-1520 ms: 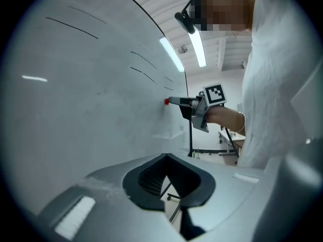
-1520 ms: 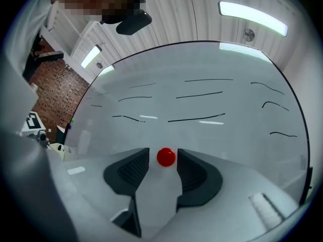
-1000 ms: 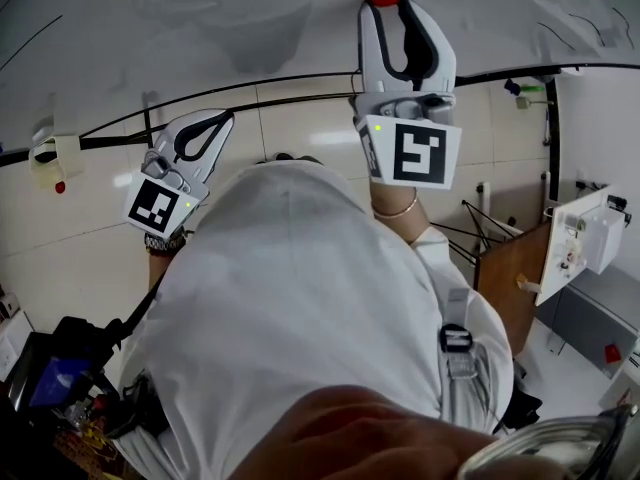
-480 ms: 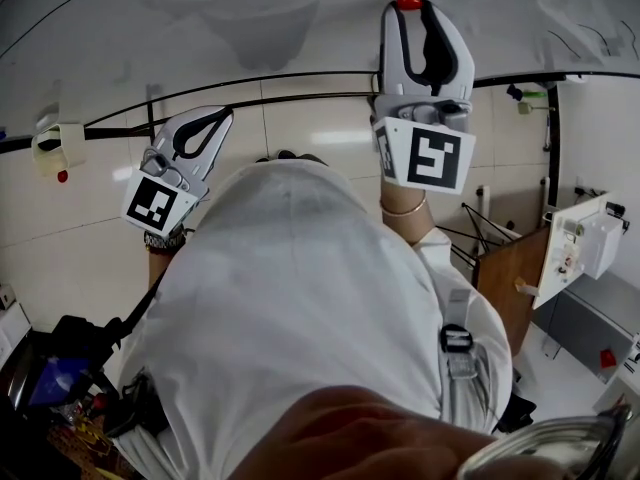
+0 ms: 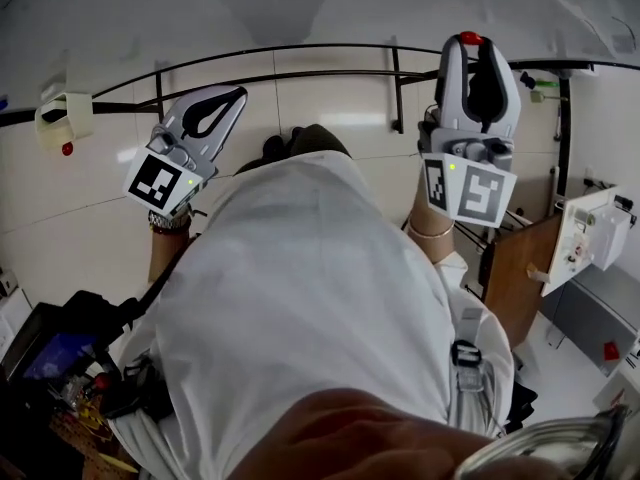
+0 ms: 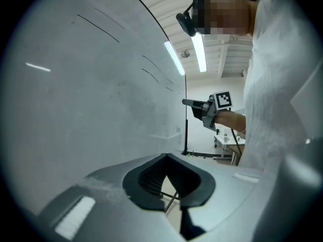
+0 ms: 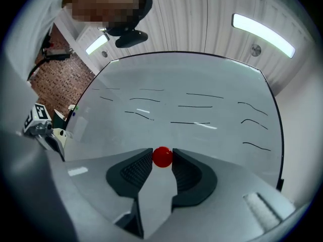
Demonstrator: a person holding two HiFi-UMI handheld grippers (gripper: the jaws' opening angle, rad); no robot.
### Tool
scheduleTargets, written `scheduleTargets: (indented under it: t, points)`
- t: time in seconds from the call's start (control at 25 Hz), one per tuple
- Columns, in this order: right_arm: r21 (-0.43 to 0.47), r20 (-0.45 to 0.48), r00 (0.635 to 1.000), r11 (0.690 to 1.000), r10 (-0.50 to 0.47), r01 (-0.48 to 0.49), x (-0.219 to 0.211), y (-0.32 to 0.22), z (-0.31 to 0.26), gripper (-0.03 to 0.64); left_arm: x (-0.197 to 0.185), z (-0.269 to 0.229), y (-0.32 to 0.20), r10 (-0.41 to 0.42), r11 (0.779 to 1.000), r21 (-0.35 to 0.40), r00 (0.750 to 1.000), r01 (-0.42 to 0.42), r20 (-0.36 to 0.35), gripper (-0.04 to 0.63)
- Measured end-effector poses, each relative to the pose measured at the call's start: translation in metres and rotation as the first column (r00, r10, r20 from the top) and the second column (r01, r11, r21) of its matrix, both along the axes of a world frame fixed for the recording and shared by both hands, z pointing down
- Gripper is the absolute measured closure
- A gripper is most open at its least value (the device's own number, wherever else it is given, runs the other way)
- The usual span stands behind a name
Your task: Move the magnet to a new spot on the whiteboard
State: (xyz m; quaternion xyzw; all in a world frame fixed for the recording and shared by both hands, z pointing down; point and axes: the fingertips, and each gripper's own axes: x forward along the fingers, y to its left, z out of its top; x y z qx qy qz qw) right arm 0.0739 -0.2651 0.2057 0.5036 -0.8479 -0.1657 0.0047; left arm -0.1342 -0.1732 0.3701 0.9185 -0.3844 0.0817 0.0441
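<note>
A small red magnet (image 7: 162, 156) sits pinched between the tips of my right gripper (image 7: 162, 158), which is shut on it. In the head view the magnet (image 5: 469, 38) shows at the tip of the right gripper (image 5: 469, 46), held up against the whiteboard (image 5: 300, 8). Whether the magnet touches the whiteboard (image 7: 192, 110) I cannot tell. My left gripper (image 5: 232, 96) hangs lower at the left, its jaws shut with nothing in them. In the left gripper view the left gripper (image 6: 166, 156) points along the whiteboard (image 6: 91, 95), and the right gripper (image 6: 184, 102) shows in the distance.
Black marker lines (image 7: 194, 122) cross the whiteboard. Its dark lower frame (image 5: 300, 73) runs across the head view. A small white box (image 5: 62, 113) hangs at the left. A wooden panel (image 5: 515, 268) and a white unit (image 5: 590, 238) stand at the right. The person's white-clad body (image 5: 310, 308) fills the middle.
The right gripper has carried the red magnet to the right and lower along the board. The left gripper has stayed shut in about the same place.
</note>
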Motion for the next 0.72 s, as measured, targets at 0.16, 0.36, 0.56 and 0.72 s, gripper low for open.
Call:
scheduleTargets:
  t: [0.16,0.36,0.56,0.72]
  points:
    - [-0.017,0.052,0.999,1.0,-0.013,0.014,0.0,0.028,0.008,0.492,-0.038,0.008,0.001,-0.085,0.996,0.002,0.995,0.085,0.051,0.589]
    - [0.021,0.097,0.995,1.0,-0.006,0.004,0.012,0.049,0.008,0.492,-0.066,-0.004,0.006,-0.177,0.983,0.047,0.984,0.177,-0.009,0.589]
    - [-0.029,0.171,0.985,0.999,-0.016,0.022,0.036,0.074,0.009,0.492,-0.043,-0.023,0.036,-0.202,0.978,0.048,0.978,0.205,-0.055,0.589]
    - [-0.007,0.182,0.983,0.999,-0.04,0.042,0.067,0.101,-0.01,0.492,-0.006,-0.038,0.057,-0.187,0.981,0.056,0.982,0.188,-0.032,0.589]
